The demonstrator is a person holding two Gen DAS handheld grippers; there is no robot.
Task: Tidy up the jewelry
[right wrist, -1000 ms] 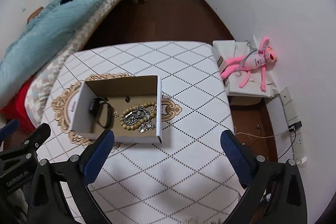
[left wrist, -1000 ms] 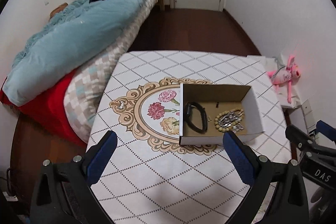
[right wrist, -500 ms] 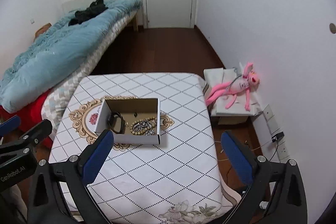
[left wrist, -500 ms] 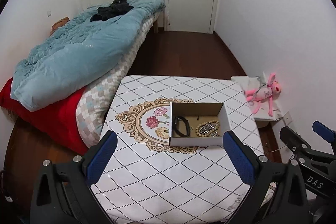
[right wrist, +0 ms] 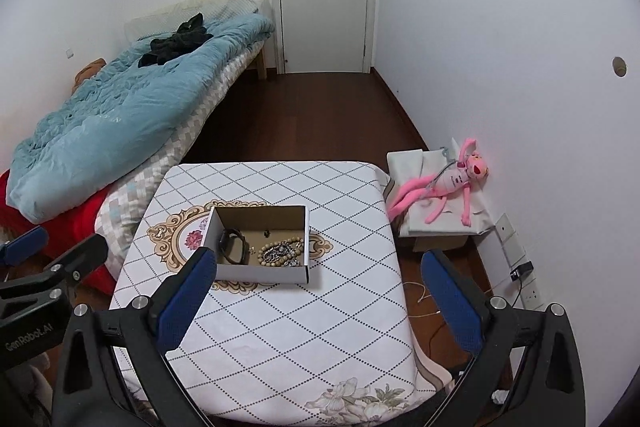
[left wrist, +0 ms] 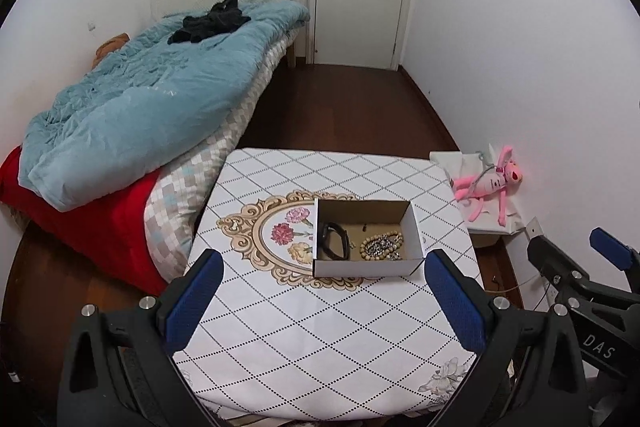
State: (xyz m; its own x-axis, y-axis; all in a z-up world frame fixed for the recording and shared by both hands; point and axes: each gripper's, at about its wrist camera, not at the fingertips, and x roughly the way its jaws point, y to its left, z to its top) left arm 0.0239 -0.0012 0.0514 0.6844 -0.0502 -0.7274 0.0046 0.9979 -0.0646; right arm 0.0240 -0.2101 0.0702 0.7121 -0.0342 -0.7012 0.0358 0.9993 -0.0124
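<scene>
Hovering above the near edge of the patterned tablecloth [left wrist: 304, 323], left gripper [left wrist: 320, 303] and right gripper [right wrist: 320, 299] both spread wide, empty. Jewelry apparently gathered already: cardboard box [left wrist: 366, 267] mid-cloth, holding black band [left wrist: 334, 247], bead bracelet [left wrist: 380, 247]. Next, probably, nothing but a final check.
</scene>
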